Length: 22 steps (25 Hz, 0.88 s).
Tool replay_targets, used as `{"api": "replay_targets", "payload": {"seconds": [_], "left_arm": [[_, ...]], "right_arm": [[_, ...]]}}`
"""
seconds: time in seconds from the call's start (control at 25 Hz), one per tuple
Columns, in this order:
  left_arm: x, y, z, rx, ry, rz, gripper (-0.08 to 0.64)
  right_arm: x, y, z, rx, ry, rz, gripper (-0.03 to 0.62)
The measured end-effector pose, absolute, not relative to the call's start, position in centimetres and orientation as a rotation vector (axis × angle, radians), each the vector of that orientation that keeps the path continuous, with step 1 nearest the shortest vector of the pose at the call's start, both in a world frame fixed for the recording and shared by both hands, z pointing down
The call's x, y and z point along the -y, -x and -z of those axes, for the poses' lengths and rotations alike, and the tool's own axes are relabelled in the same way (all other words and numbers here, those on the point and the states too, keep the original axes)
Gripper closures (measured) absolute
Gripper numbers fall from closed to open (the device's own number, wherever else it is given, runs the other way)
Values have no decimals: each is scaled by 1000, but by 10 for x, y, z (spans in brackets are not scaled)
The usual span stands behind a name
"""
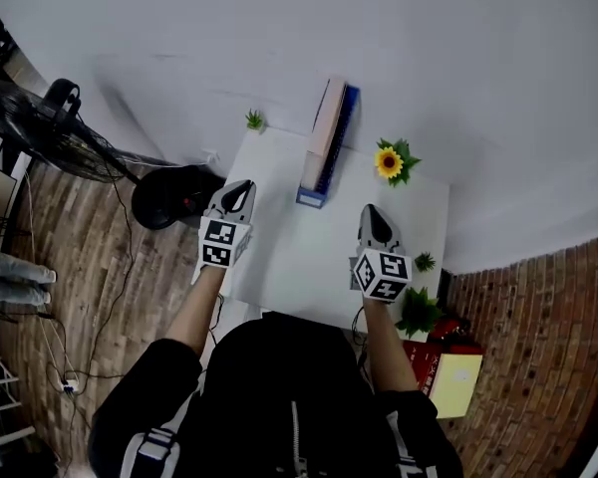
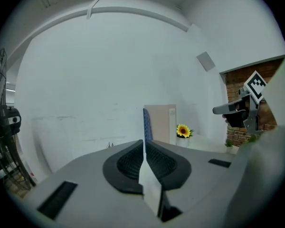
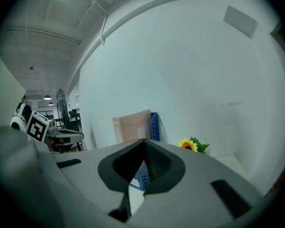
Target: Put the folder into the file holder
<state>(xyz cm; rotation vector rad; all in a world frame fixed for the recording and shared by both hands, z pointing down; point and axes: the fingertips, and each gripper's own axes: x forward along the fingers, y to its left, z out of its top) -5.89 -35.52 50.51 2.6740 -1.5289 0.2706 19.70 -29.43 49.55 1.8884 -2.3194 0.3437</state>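
Observation:
A pale pink folder [image 1: 326, 132] stands upright inside the blue file holder [image 1: 339, 147] at the back middle of the white table [image 1: 289, 257]. My left gripper [image 1: 241, 185] hovers over the table's left edge, shut, with nothing between its jaws. My right gripper [image 1: 371, 212] hovers right of the middle, also shut and empty. In the left gripper view the folder [image 2: 161, 122] and holder [image 2: 147, 125] stand straight ahead beyond the left gripper [image 2: 143, 144]. In the right gripper view the folder [image 3: 133, 127] and holder [image 3: 155, 126] rise behind the right gripper [image 3: 143, 141].
A sunflower pot [image 1: 390, 161] stands right of the holder and a small green plant [image 1: 254, 119] at the back left corner. Another small plant [image 1: 425, 262] sits at the table's right edge. A standing fan [image 1: 60, 132] is on the floor to the left, and a brick wall to the right.

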Motion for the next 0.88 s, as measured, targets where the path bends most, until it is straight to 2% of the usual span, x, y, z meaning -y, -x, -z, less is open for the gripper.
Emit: {"api": "replay_targets", "payload": {"seconds": [0.88], "left_arm": [[349, 72, -517, 1465, -2651, -277, 523]], "right_arm": [[289, -177, -497, 2284, -1894, -339, 586]]}}
